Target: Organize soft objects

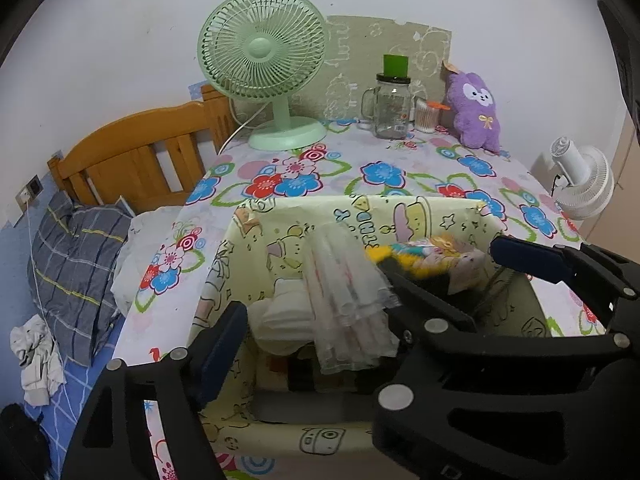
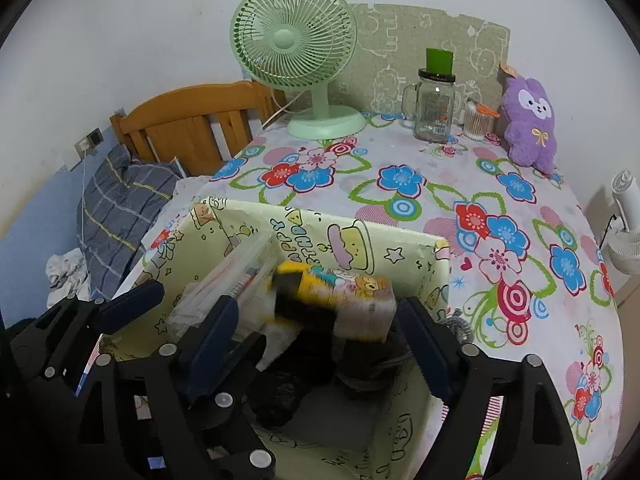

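Yellow tissue pack blurred, mid-air over storage box, just ahead of right gripper, jaws wide, empty. Left gripper wide too. Risk: pack lands crooked on clear bag, or tips out.

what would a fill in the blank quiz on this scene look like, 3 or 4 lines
1. The plush toy leaning at the back of the table is ____ in colour.
2. The jar stands between the cotton swabs and the green ____.
3. The yellow pack sits above the open ____, between the fingers of the right gripper.
4. The left gripper is ____ and holds nothing.

Missing words: purple; fan; box; open
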Motion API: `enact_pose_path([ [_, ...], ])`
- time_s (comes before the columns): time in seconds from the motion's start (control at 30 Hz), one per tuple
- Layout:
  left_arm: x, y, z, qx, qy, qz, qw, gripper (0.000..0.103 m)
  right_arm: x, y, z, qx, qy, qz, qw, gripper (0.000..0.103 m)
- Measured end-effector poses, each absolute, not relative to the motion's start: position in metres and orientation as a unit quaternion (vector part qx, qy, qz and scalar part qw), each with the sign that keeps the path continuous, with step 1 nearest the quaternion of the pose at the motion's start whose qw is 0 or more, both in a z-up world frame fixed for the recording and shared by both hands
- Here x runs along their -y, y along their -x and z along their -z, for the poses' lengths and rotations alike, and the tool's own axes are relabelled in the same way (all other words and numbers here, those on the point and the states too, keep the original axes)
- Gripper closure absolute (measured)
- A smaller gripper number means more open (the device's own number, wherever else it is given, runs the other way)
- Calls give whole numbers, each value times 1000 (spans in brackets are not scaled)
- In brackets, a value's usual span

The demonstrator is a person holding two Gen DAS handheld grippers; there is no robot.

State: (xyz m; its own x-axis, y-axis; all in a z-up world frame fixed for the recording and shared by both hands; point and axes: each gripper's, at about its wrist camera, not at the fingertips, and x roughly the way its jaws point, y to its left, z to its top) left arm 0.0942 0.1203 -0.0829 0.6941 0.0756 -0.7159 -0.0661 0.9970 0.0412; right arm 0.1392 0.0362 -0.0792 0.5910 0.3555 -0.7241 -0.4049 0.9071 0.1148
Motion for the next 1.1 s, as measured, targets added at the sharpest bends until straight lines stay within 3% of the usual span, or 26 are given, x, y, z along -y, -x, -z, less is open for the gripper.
enact_pose_path([
  [0.8,-84,-85,46,-344,-11,-35,938,12,6,-124,39,-345,29,-186,920,14],
  [1.1,-61,-79,28,-322,-12,-28,946,10,38,-113,22,-319,12,-168,933,8],
])
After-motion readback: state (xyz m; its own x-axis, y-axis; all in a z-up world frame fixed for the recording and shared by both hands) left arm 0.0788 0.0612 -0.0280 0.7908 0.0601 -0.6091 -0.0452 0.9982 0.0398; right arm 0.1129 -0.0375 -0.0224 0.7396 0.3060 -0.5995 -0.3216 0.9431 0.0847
